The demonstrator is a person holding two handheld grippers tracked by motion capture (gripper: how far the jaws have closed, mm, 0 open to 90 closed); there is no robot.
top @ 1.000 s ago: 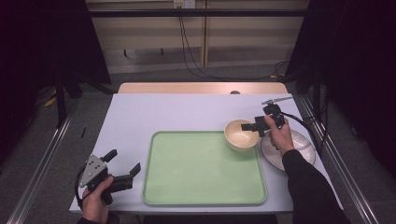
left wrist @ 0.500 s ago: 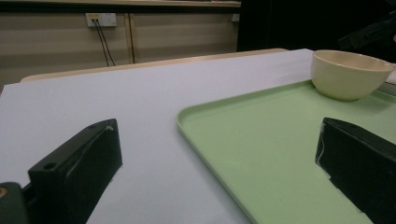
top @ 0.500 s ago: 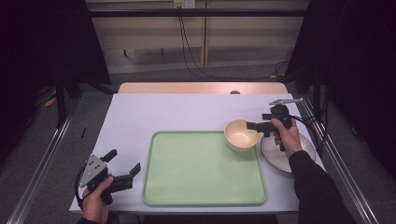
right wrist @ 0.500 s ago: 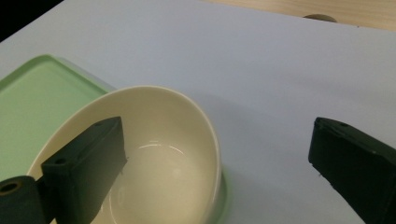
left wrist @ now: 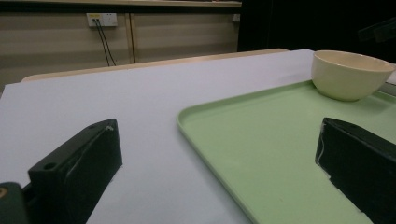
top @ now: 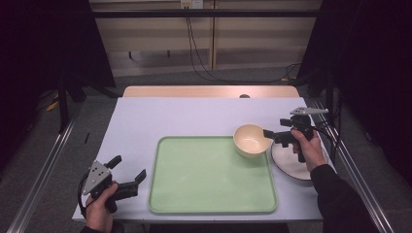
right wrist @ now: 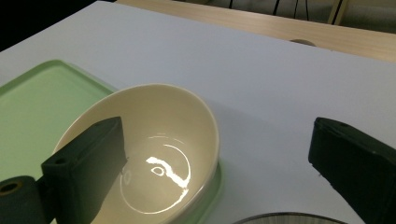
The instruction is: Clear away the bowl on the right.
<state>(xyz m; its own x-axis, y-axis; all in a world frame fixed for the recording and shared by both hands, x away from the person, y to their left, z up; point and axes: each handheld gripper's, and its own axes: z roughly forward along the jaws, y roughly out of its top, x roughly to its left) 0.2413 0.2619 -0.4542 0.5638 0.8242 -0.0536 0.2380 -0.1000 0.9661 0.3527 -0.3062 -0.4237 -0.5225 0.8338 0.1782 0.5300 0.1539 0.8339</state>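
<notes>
Cream bowl (top: pixel 251 140) sits on the green tray's (top: pixel 209 174) far-right corner; both grippers' jaws gape, holding nothing.

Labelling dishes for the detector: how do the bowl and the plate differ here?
The bowl is cream, deep and high-walled; the plate is white, flat and dark-rimmed. The bowl sits on the far right corner of the green tray; the plate lies on the table beside the tray. The right gripper, open, is at the bowl's rim; the hand covers part of the plate. Both are round and look empty.
</notes>
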